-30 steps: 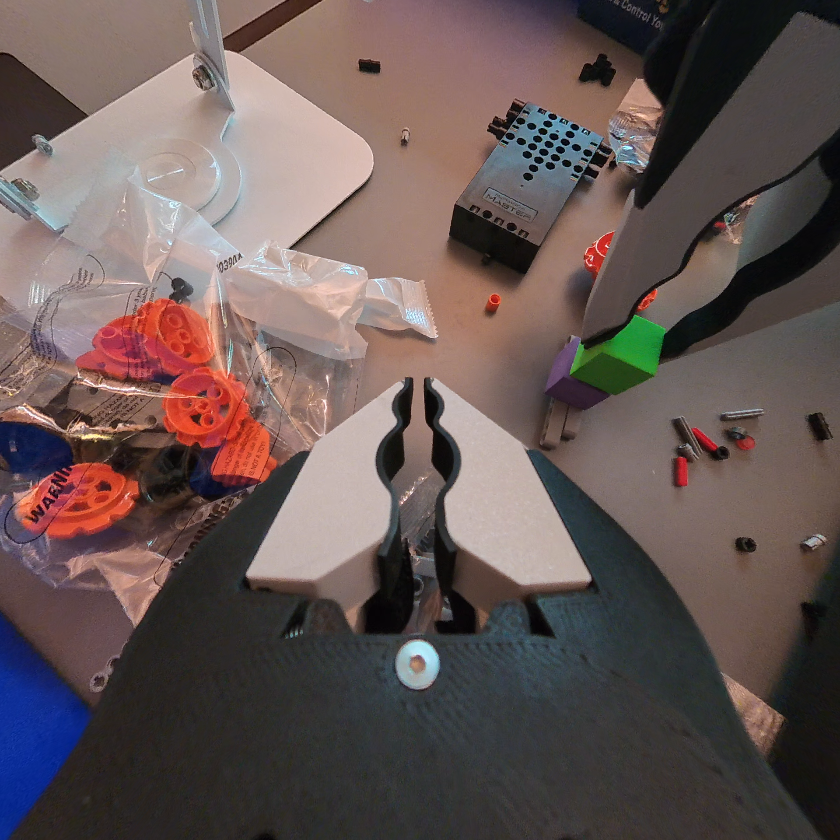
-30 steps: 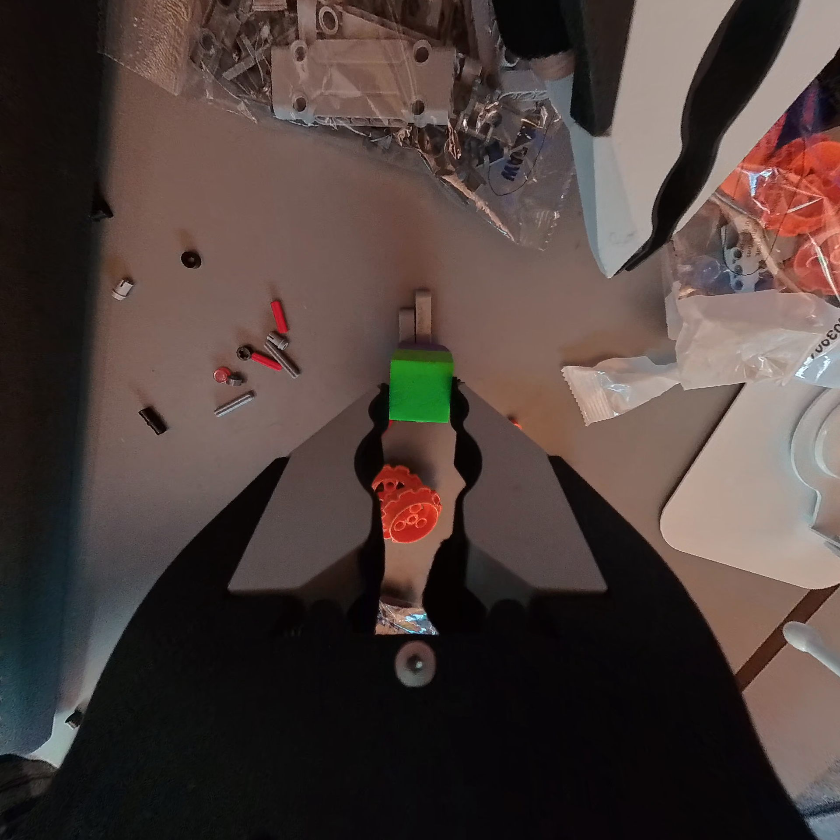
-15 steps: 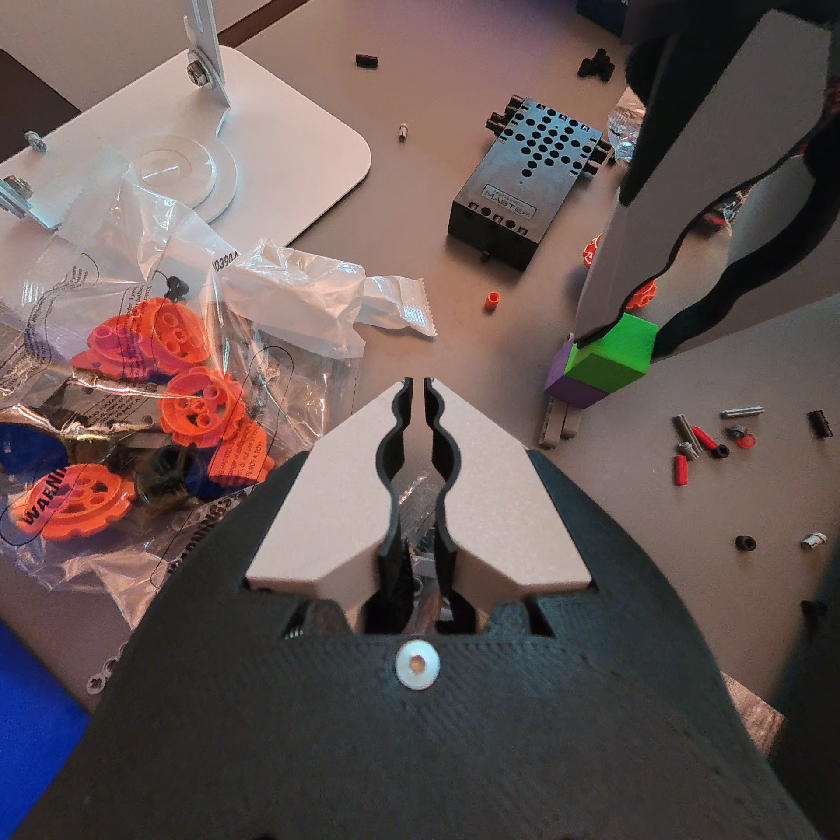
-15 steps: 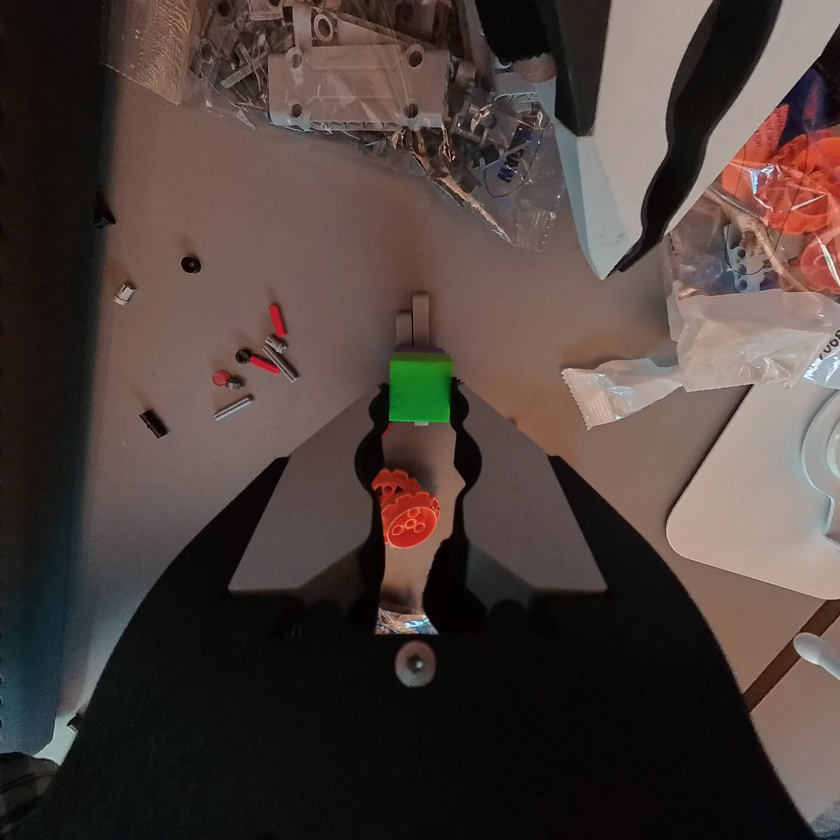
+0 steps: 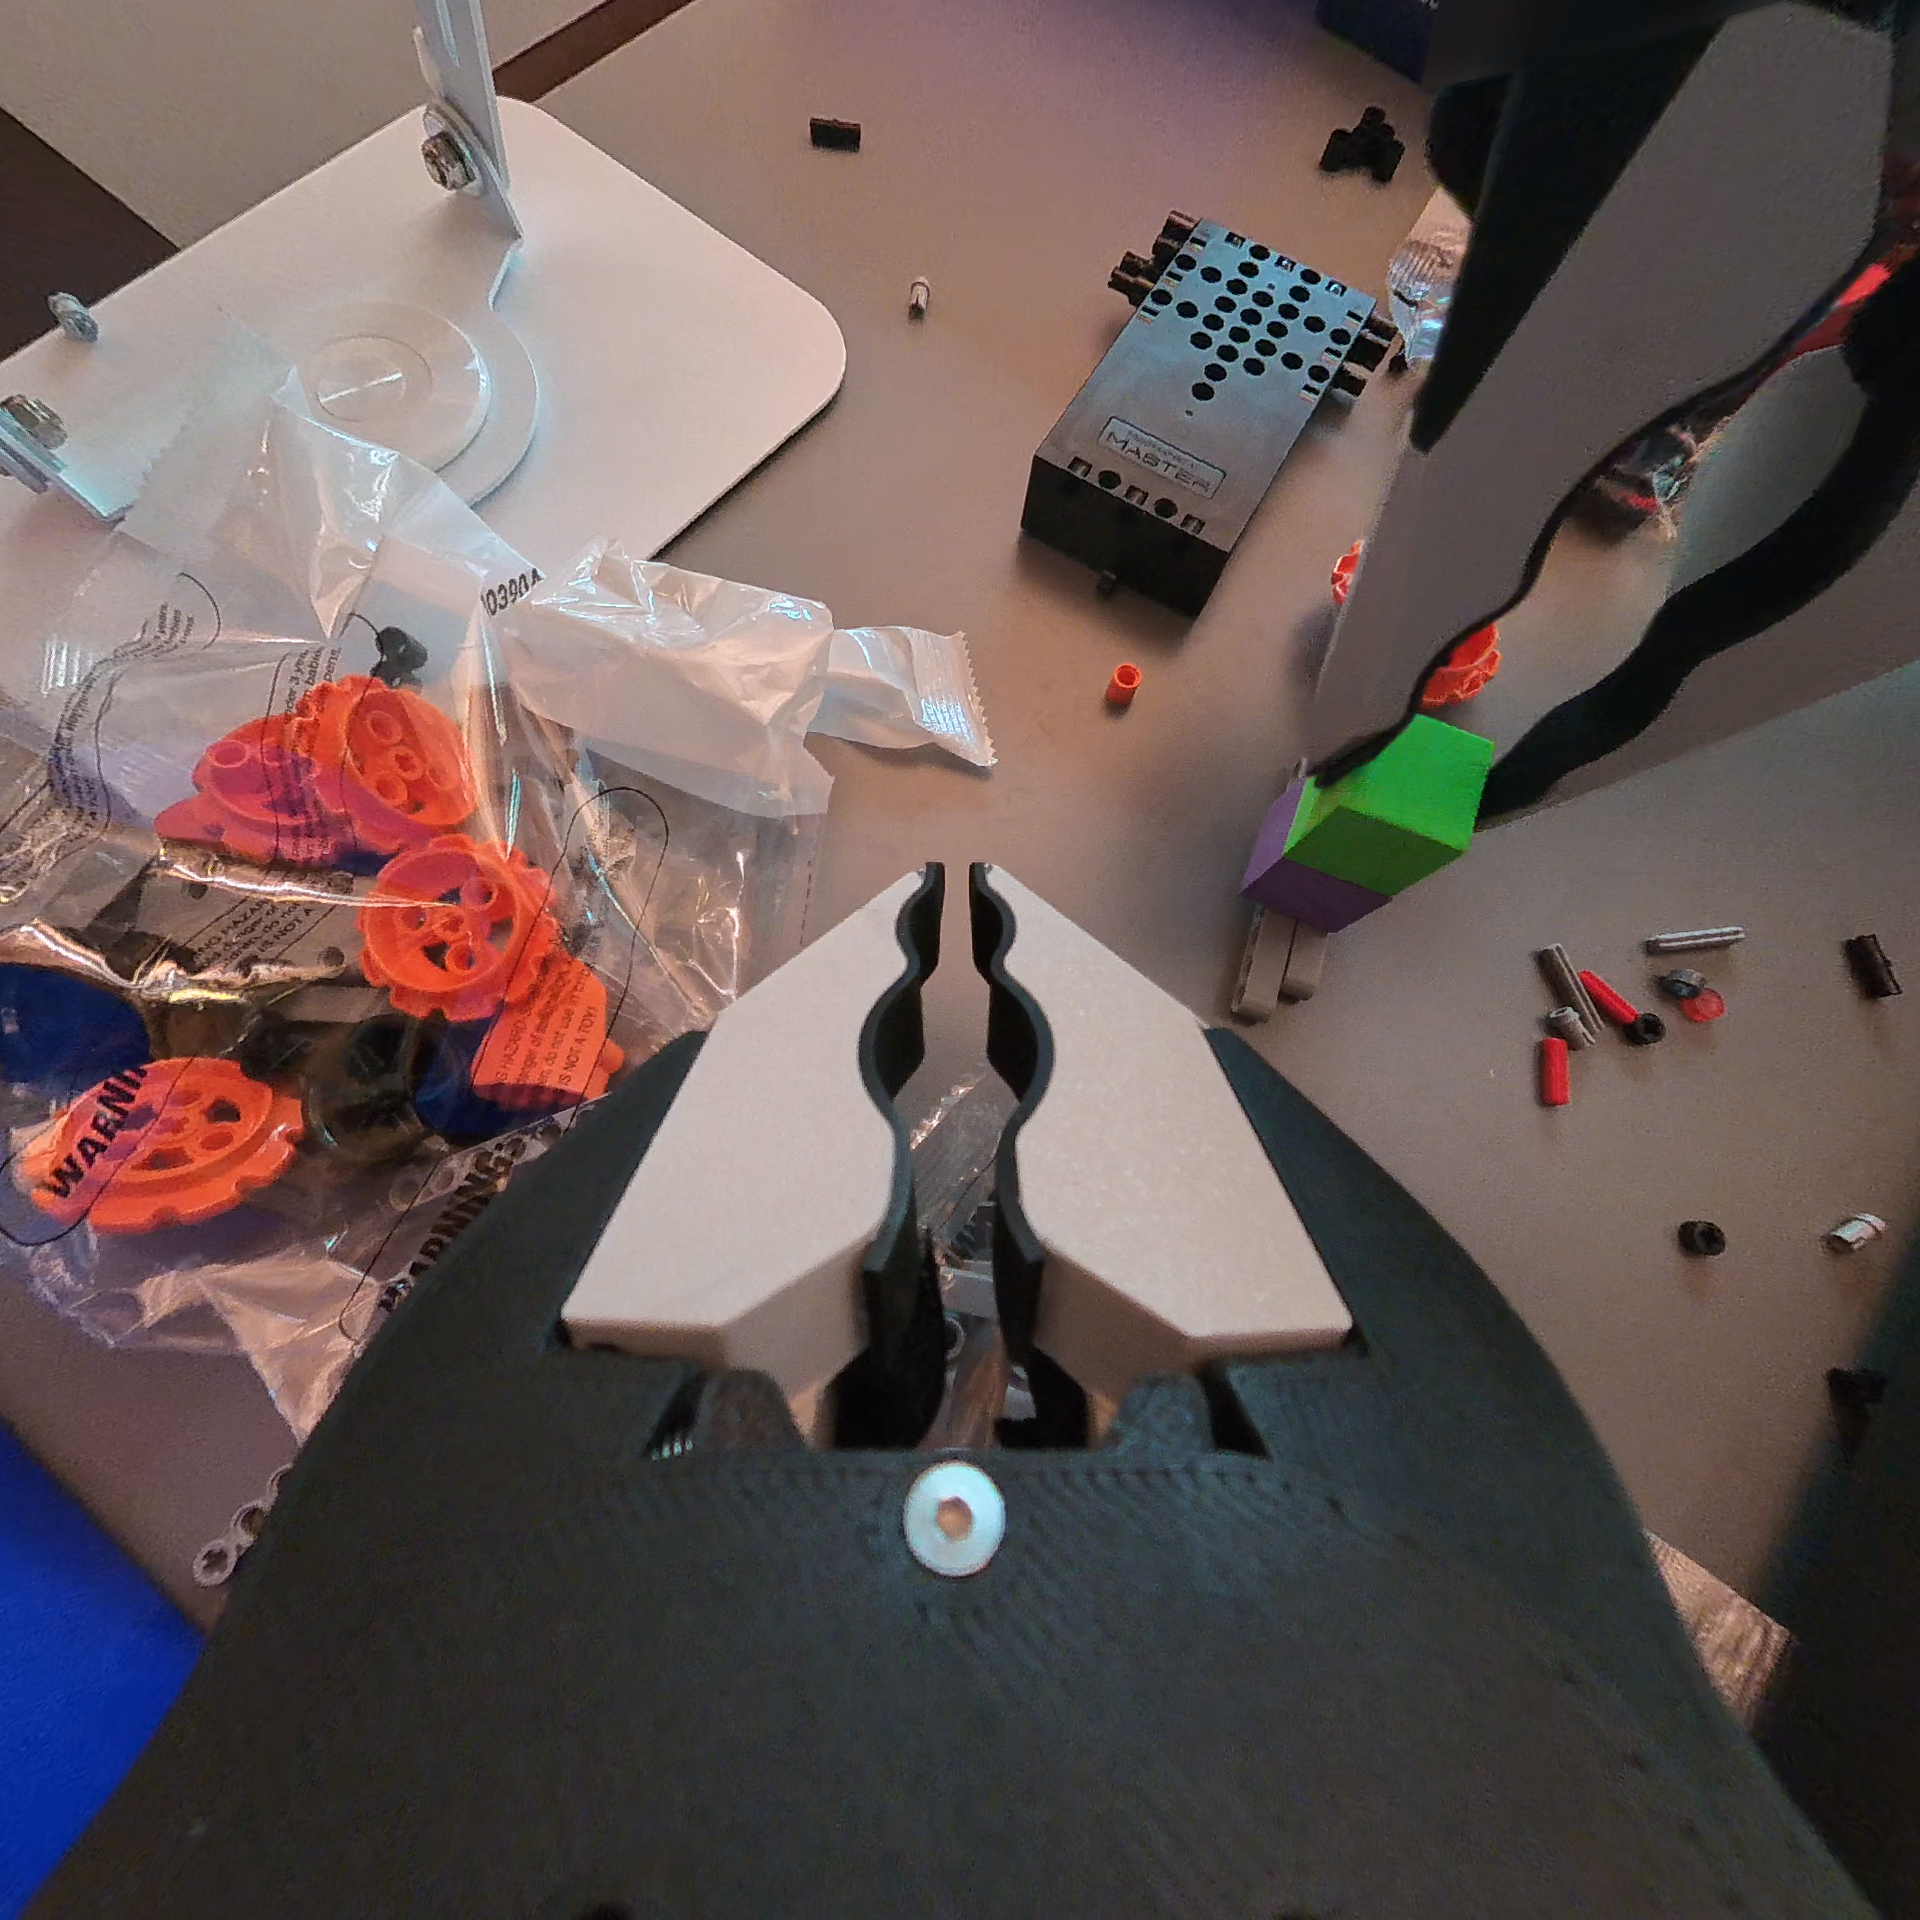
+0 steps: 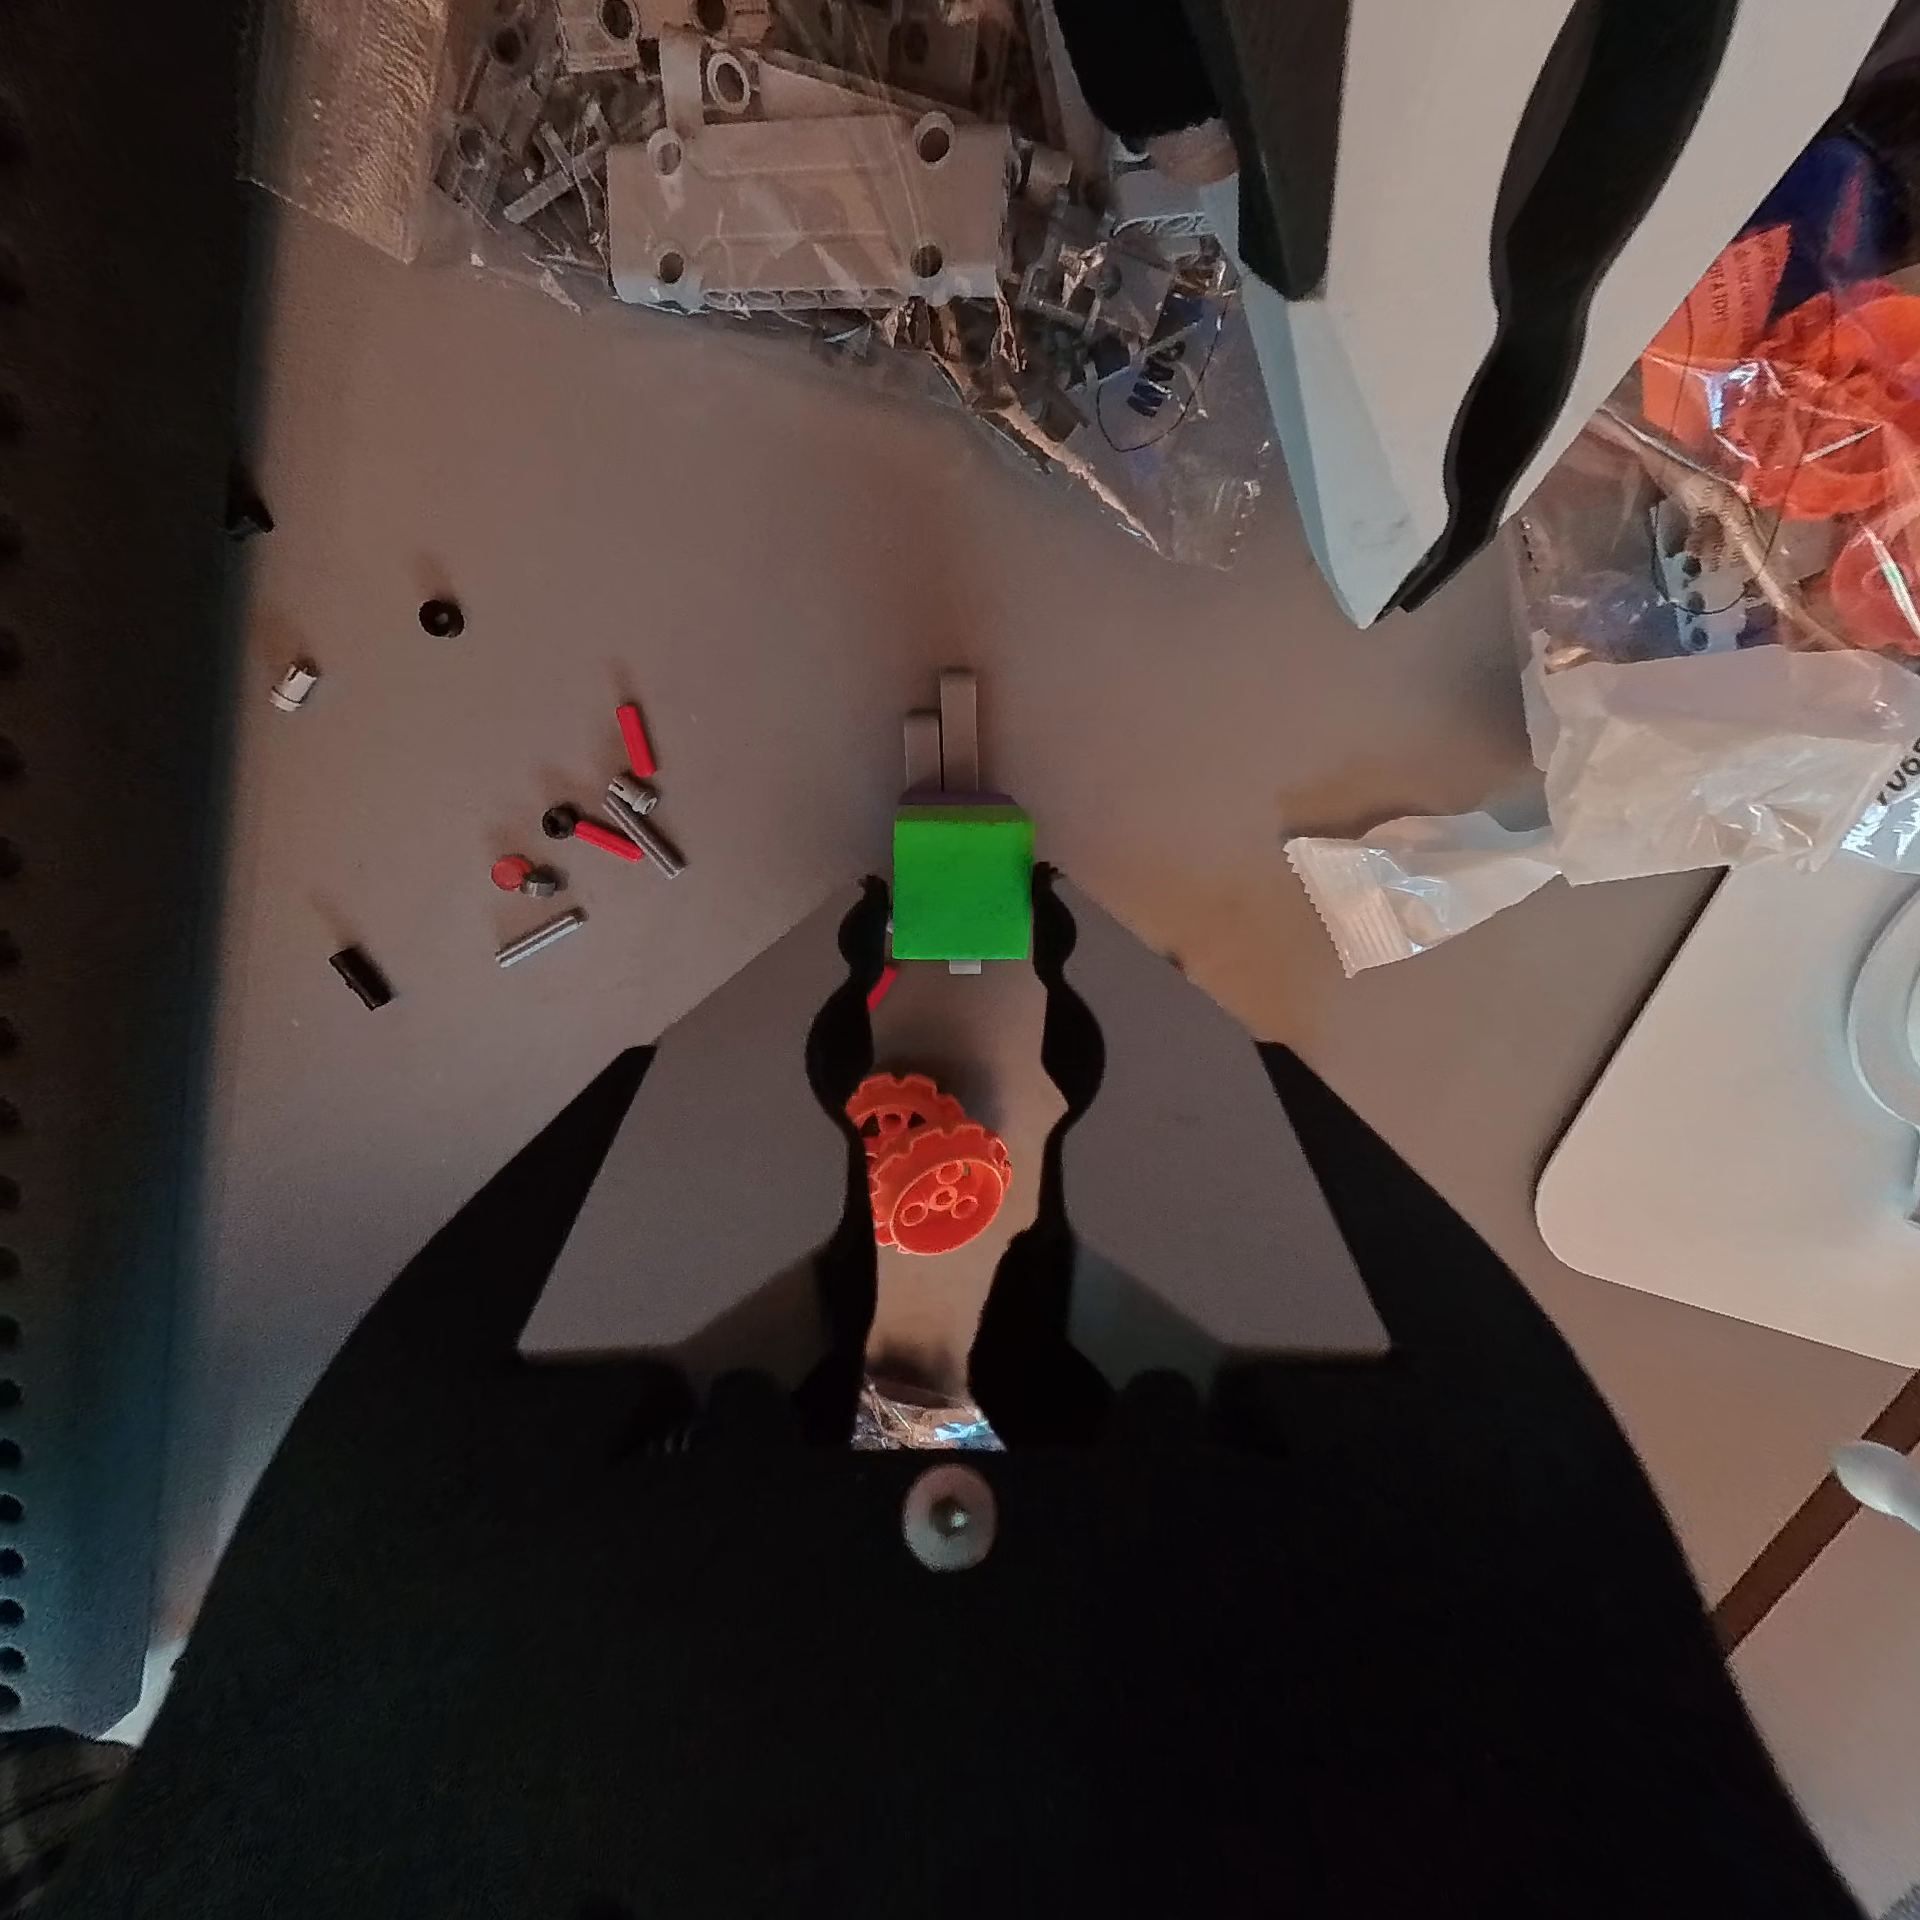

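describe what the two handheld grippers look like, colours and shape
Both look alike. The left gripper has a wide black body with a ridged printed texture, and a silver screw sits at its centre. Its two wedge-shaped jaws are pale grey, lined on their inner edges with wavy black pads. The right gripper shows the same build, though it lies in shadow. No cables or sleeves are visible.

Grey tabletop (image 5: 1039,156), cluttered with kit parts.

I am seeing a white stand base (image 5: 644,343), clear bags of orange wheels (image 5: 312,883), a black perforated box (image 5: 1205,395), a bag of grey parts (image 6: 831,208), a loose orange wheel (image 6: 935,1184), a purple block (image 5: 1299,883) on two grey beams (image 5: 1273,961), and small red, grey and black pins (image 5: 1600,997) all lying on it.
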Demonstrator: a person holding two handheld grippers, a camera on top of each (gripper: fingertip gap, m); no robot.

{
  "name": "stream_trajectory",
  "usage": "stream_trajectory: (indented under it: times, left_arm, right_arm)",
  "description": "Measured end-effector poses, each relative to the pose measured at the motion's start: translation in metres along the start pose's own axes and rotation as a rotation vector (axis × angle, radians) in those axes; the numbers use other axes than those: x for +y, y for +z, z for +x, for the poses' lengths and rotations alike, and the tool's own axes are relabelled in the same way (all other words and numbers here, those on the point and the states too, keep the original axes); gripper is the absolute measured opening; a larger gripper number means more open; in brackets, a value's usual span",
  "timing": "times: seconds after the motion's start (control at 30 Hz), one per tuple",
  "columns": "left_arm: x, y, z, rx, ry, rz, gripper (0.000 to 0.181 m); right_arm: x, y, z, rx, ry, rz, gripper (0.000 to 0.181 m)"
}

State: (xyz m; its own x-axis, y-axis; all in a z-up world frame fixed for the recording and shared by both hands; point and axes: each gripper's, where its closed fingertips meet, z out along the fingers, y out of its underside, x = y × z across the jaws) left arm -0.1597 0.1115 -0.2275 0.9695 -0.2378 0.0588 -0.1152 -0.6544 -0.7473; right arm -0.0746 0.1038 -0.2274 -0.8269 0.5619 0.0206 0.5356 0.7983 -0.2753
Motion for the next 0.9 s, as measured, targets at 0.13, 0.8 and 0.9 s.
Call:
stream_trajectory:
  times: [0.13, 0.8, 0.9]
  left_arm:
    - [0.000, -0.001, 0.000, -0.001, 0.000, 0.002, 0.003]
    - [-0.002, -0.005, -0.001, -0.006, 0.001, 0.014, 0.003]
    - [-0.002, -0.003, 0.000, -0.003, 0.004, 0.009, 0.004]
  right_arm:
    - [-0.001, 0.002, -0.001, -0.005, -0.002, 0.002, 0.025]
    - [0.061, -0.056, -0.007, 0.170, 0.184, 0.065, 0.049]
    - [0.125, -0.058, -0.019, 0.185, 0.330, -0.010, 0.051]
